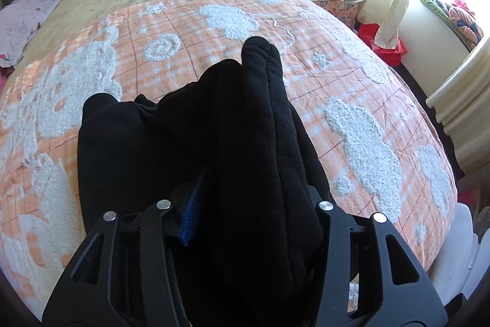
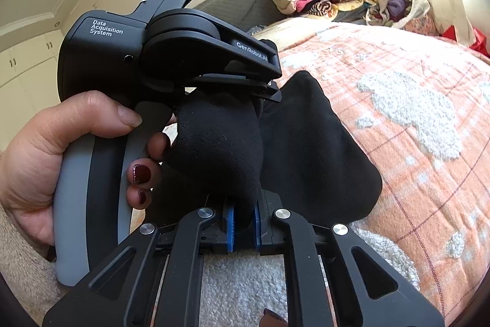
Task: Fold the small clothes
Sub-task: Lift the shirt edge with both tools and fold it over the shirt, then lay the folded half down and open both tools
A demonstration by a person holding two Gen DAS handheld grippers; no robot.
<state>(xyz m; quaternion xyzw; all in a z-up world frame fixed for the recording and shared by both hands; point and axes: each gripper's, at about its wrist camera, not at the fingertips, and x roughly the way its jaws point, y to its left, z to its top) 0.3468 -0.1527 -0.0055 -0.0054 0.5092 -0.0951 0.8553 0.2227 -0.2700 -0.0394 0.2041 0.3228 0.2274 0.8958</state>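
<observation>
**Black garment held in the air by both grippers: bunching and slipping are the risks**

The black garment (image 1: 196, 149) fills the lower centre of the left wrist view, raised over the orange checked bedspread (image 1: 306, 57) with its white fluffy shapes. The left gripper (image 1: 245, 204) has cloth heaped between its jaws; one blue pad (image 1: 191, 210) shows at the left of the bundle, the other is buried, so the jaws appear pinched on a thick wad.

In the right wrist view, the right gripper (image 2: 243, 226) pinches a narrow fold of the same black cloth (image 2: 306, 149) between its two blue pads, low in the centre. The left gripper's body and the left hand (image 2: 46, 161) fill the left half of that frame, very near.

Likely troubles, as judgements:
- The two grippers are close together, so the cloth hangs slack and doubled; laid down like this it would land crumpled, not flat.
- The right pinch holds a small fold only; a firm pull apart could tug it free.
- The left wad may hold several layers, and opening would drop them together.
- The tools could knock each other.
</observation>
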